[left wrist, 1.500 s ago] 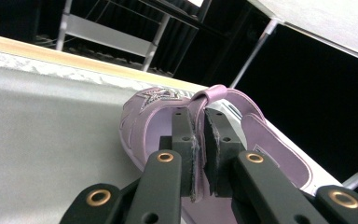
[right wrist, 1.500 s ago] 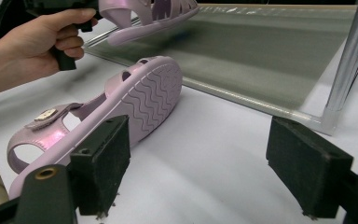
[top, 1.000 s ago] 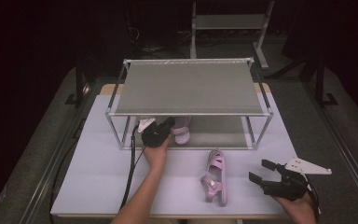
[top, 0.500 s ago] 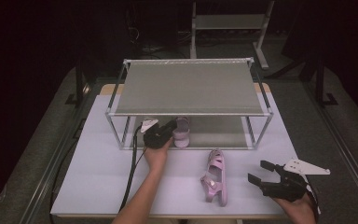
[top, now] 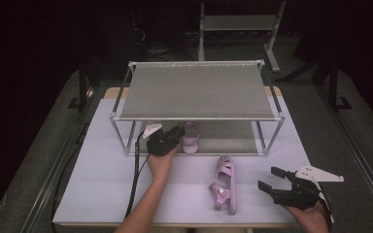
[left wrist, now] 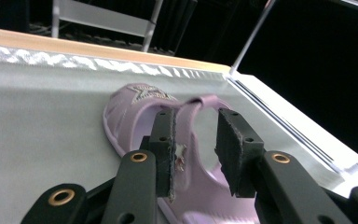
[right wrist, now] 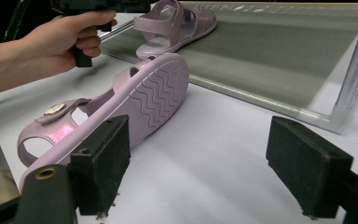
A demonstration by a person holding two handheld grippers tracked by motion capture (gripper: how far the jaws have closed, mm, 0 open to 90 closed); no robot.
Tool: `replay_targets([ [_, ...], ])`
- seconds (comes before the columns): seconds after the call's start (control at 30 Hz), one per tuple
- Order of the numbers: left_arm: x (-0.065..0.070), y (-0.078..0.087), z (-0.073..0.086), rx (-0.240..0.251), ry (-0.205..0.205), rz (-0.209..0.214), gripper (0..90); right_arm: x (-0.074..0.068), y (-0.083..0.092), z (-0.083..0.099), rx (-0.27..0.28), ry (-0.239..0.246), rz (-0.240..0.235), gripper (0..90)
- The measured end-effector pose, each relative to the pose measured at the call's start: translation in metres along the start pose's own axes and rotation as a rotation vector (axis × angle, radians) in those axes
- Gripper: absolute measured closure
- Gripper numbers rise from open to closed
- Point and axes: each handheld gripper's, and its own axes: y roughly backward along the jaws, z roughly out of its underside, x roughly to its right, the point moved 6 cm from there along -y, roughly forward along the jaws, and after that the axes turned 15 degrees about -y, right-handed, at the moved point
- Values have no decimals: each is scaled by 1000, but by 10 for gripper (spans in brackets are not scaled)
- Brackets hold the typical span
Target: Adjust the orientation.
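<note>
A lilac child's sandal [top: 190, 138] stands on the lower shelf [top: 228, 138] of a metal rack. My left gripper [top: 177, 133] reaches in at its heel. In the left gripper view the jaws have just been opening, and the sandal's [left wrist: 135, 105] heel strap sits in the gap of the gripper [left wrist: 196, 135] without being pressed. The second sandal [top: 223, 184] lies on its side on the white table [top: 102, 179]. My right gripper [top: 268, 177] rests open to its right. In the right gripper view that sandal [right wrist: 154, 93] lies by the left pad of the gripper [right wrist: 200, 154].
The rack's grey top shelf [top: 194, 90] overhangs the lower one, with thin metal posts [top: 267, 138] at the corners. A cable [top: 136, 179] trails from the left gripper toward the table's front edge. A second metal frame [top: 238, 24] stands beyond the table in the dark.
The left gripper's jaws have parted a little around the sandal's heel strap on the lower shelf. The right gripper and the sandal on the table have not moved.
</note>
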Motion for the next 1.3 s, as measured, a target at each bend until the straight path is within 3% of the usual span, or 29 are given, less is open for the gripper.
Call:
replay_targets([
  [0.1,3,7,2,9,12,16,675,0,0,0,2,-5,-1,212],
  [0.4,17,38,13,8,-6,36,664,-7,-4,-1,-5,-10,-22,227],
  [0.5,21,45,15,19,37,67,664,-13,-7,-3,-3,-9,-42,232],
  [0.63,26,56,14,13,7,85,662,-23,-10,-3,-11,-7,-80,272],
  [0.8,28,65,15,2,0,105,651,-32,-16,-4,-15,7,-108,311],
  [1.1,30,88,18,-18,-33,155,631,-54,-26,-2,-48,12,-173,544],
  [1.3,29,102,18,-14,-46,174,610,-62,-36,2,-95,36,-170,672],
])
